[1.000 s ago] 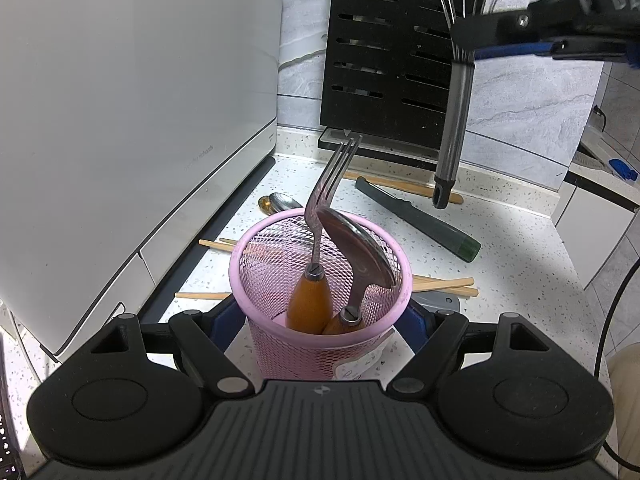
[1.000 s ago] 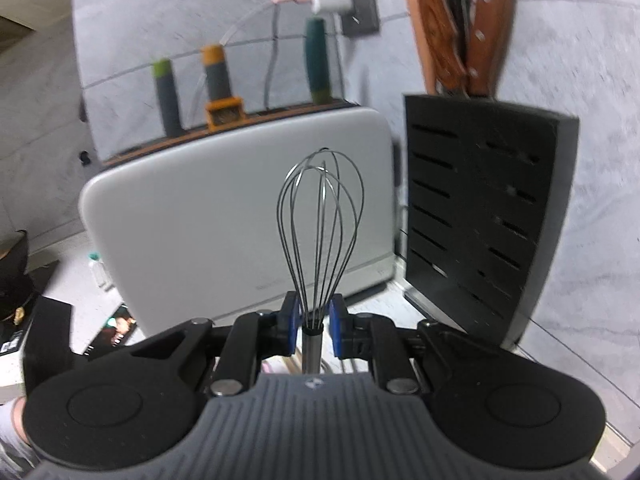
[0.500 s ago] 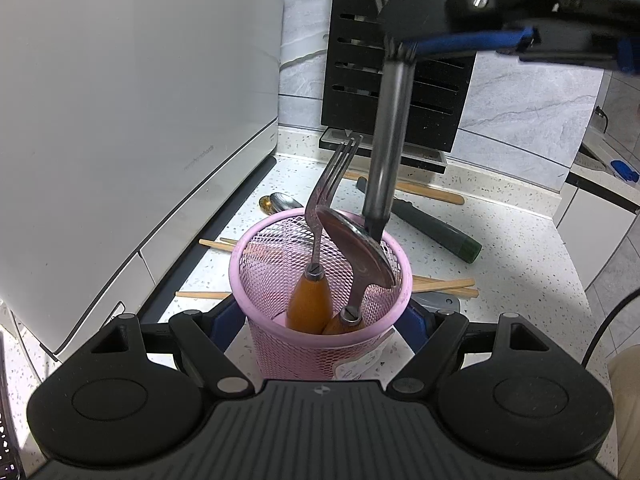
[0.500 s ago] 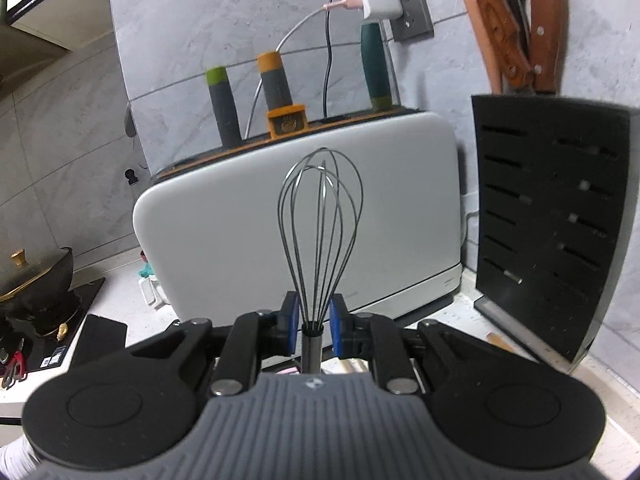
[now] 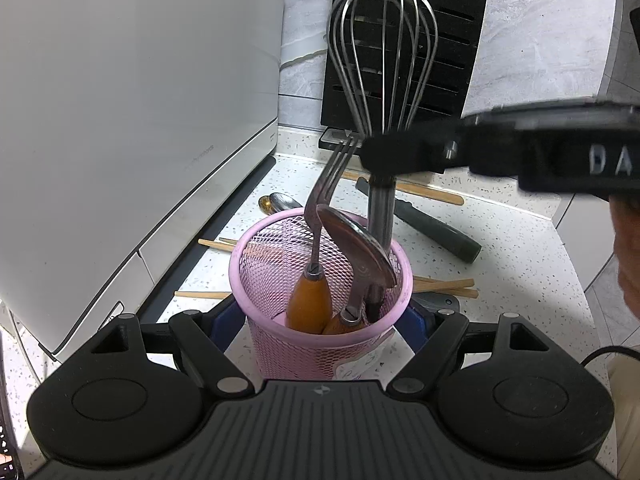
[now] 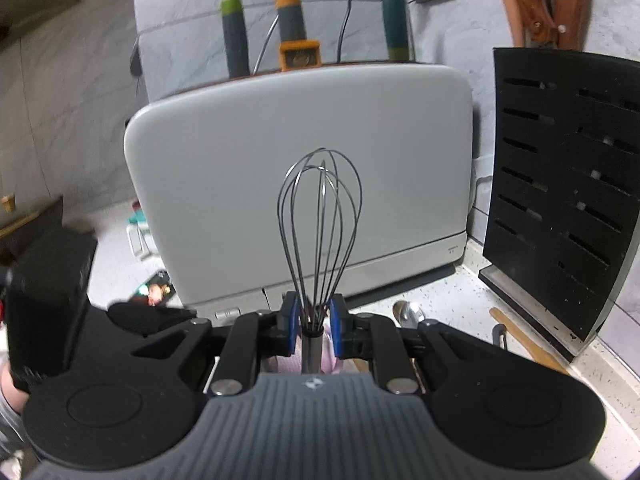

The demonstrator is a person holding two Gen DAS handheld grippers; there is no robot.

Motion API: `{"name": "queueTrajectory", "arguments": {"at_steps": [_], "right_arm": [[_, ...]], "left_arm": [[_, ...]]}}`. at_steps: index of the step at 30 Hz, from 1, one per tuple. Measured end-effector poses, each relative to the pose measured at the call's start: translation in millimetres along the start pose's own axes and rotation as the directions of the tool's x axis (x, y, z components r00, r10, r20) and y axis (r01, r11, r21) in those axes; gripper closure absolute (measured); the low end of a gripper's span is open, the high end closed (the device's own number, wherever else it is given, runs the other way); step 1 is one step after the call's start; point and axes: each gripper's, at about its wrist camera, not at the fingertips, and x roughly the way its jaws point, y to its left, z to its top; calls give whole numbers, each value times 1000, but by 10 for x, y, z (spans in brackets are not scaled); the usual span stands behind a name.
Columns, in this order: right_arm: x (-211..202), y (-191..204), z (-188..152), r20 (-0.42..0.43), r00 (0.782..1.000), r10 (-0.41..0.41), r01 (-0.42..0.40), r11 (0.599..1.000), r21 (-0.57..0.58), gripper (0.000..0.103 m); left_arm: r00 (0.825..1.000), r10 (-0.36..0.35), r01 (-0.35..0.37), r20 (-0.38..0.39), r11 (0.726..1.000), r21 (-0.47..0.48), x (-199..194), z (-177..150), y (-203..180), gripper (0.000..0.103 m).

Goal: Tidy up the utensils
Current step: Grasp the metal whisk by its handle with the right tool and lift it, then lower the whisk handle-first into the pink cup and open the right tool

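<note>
A pink mesh cup (image 5: pixel 280 344) stands on the speckled counter, and my left gripper (image 5: pixel 320 320) is shut on its sides. Inside lean a fork (image 5: pixel 320 208) and a spoon (image 5: pixel 356 248), both with orange handles. My right gripper (image 6: pixel 313 318) is shut on the top of a steel whisk's handle, the wire head (image 6: pixel 320 224) standing upright. In the left wrist view the whisk (image 5: pixel 382 216) hangs from that gripper (image 5: pixel 384 156), and its handle end reaches down into the cup beside the spoon.
A large white appliance (image 5: pixel 120 120) fills the left, a black slotted knife block (image 5: pixel 404 48) stands at the back. Chopsticks (image 5: pixel 444 283), a dark-handled tool (image 5: pixel 436 228), a wooden stick (image 5: pixel 432 194) and a loose spoon (image 5: pixel 280 202) lie on the counter around the cup.
My right gripper has carried the whisk from the upper right across to over the cup and down; its handle end now sits inside the cup. The left gripper and cup stayed still.
</note>
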Motion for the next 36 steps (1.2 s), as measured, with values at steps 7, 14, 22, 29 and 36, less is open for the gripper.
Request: {"name": "queueTrajectory", "arguments": {"at_steps": [7, 14, 22, 29, 36], "right_arm": [[126, -82, -99, -66, 998, -1, 3, 999, 32, 89], [274, -116, -147, -127, 992, 1, 7, 998, 62, 89], [309, -111, -126, -154, 988, -1, 9, 999, 53, 87], [263, -134, -82, -164, 986, -4, 15, 998, 65, 75], [97, -209, 8, -177, 984, -20, 27, 999, 40, 67]], "left_arm": [[1000, 1, -1, -1, 1000, 0, 2, 0, -3, 11], [1000, 1, -1, 0, 1000, 0, -1, -1, -1, 11], [1000, 0, 0, 0, 1000, 0, 5, -2, -4, 11], [1000, 1, -1, 0, 1000, -1, 1, -3, -4, 11], [1000, 1, -1, -1, 1000, -1, 0, -3, -6, 11]]}}
